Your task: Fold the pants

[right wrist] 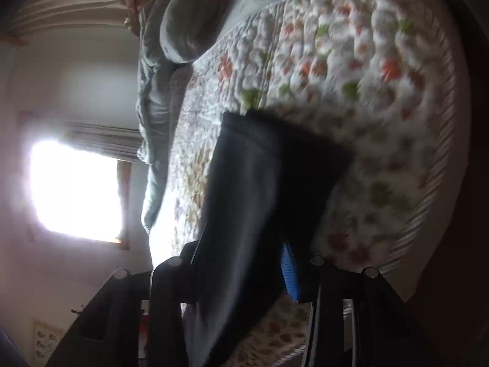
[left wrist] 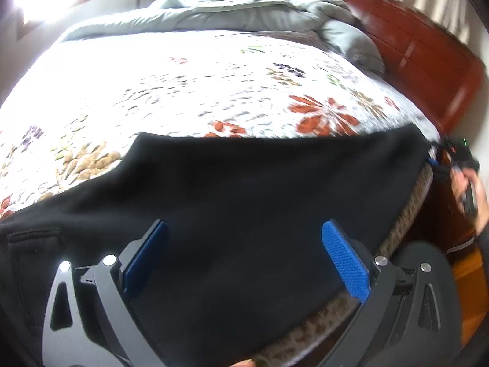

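Observation:
Black pants lie stretched across the near edge of a bed with a floral quilt. My left gripper is open, its blue pads wide apart just above the middle of the pants, holding nothing. In the right wrist view the right gripper is shut on the pants; the dark cloth runs up between its fingers toward the cuff end lying on the quilt. The right gripper also shows at the far right of the left wrist view, at the pants' end by the bed corner.
A grey duvet is bunched at the far side of the bed, against a red-brown wooden headboard. The bed's edge drops off at the right. A bright window is in the wall beyond.

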Motion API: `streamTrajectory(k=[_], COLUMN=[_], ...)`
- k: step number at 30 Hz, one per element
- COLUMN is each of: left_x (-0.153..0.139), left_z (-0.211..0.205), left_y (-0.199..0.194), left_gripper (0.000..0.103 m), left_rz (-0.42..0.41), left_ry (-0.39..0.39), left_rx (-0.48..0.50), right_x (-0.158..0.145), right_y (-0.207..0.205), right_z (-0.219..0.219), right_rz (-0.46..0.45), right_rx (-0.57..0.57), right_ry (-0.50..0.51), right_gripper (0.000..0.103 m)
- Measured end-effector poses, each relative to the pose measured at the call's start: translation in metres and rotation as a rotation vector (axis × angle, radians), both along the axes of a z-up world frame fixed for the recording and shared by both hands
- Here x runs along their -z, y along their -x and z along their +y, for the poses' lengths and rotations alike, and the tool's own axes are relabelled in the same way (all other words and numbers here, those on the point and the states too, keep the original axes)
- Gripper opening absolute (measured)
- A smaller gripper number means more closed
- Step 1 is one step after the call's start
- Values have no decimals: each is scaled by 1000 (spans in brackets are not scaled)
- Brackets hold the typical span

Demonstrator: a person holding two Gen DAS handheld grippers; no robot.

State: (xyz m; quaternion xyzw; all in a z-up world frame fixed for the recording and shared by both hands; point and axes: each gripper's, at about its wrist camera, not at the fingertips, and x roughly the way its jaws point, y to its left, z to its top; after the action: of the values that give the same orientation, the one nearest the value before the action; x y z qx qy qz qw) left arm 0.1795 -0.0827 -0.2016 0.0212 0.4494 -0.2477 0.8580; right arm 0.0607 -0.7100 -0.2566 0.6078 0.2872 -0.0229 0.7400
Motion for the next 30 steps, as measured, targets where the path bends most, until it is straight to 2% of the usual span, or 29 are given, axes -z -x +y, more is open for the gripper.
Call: streamTrajectory(k=[3,7,10,15,17,19,22,24,26,27,30], left_x=[4,14,19,26,27,27,26,26,26,27,31], left_z=[11,19,21,19,20,20,20,19,17,17,13], left_y=[-23,-41,-45,-44,-43,-43,-43,-44,-44,-45,-44], left_gripper=[100,100,100,100,100,100,100,100,100,100,100], left_rz=[60,102,109,107,106,103,100,98,96,96,96], left_ry=[41,32,24,7,4,1,10,16,10,3,-21], left_rx=[-60,-97,-97,-87,-86,-85,-83,-85,-88,-92,-95], right_x=[-3,-2,14,13,9,5,1,2,4,6,18], right_y=[-3,10,10,6,12,20,28,27,27,27,35], right_z=[8,9,7,4,-4,-17,-38,-44,-44,-44,-45], right_rz=[29,35,52,41,24,6,-16,-13,0,13,39], right_rx=[-22,-15,-20,-39,-24,34,106,109,110,112,117], right_ry=[61,66,41,50,42,37,13,4,10,17,25], right_gripper=[5,5,5,6,11,27,33,31,17,6,5])
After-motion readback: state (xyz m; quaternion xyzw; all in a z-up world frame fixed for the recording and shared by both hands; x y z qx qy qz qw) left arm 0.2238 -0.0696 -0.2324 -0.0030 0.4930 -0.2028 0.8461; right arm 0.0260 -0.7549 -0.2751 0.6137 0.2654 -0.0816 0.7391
